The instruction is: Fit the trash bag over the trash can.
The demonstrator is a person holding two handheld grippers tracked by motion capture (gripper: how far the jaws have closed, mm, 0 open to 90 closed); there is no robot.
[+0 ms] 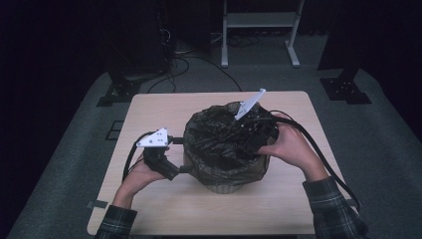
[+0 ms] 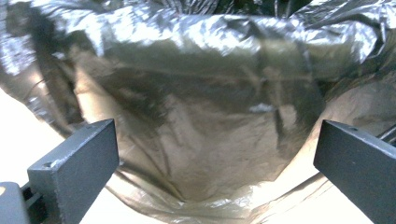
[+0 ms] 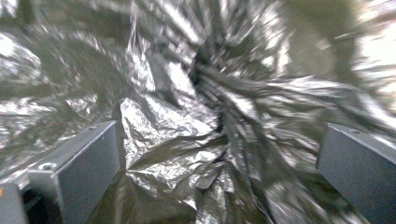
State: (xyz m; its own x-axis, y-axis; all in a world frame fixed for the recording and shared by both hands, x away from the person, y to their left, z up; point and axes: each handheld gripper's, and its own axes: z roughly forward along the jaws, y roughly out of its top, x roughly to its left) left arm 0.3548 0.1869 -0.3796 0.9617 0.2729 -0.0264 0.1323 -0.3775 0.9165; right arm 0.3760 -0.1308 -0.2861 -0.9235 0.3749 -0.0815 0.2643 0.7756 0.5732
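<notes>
A round bin (image 1: 225, 188) lined with a black plastic bag (image 1: 219, 144) stands in the middle of the wooden table (image 1: 149, 112). My left gripper (image 1: 181, 155) sits at the bin's left side, open, its jaws spread wide toward the bag's folded-over skirt (image 2: 205, 102). The left gripper (image 2: 215, 158) has nothing clamped between its jaws. My right gripper (image 1: 245, 133) reaches down into the bin's mouth from the right, its grey plate sticking up. In the right gripper view the gripper (image 3: 219, 163) is open over the crumpled bag lining (image 3: 177, 116).
Cables trail from both grippers across the table (image 1: 318, 149). Beyond the table stand a white frame (image 1: 259, 20) and black stand feet on the floor at left (image 1: 117, 89) and right (image 1: 346, 87). Bare tabletop lies in front of the bin.
</notes>
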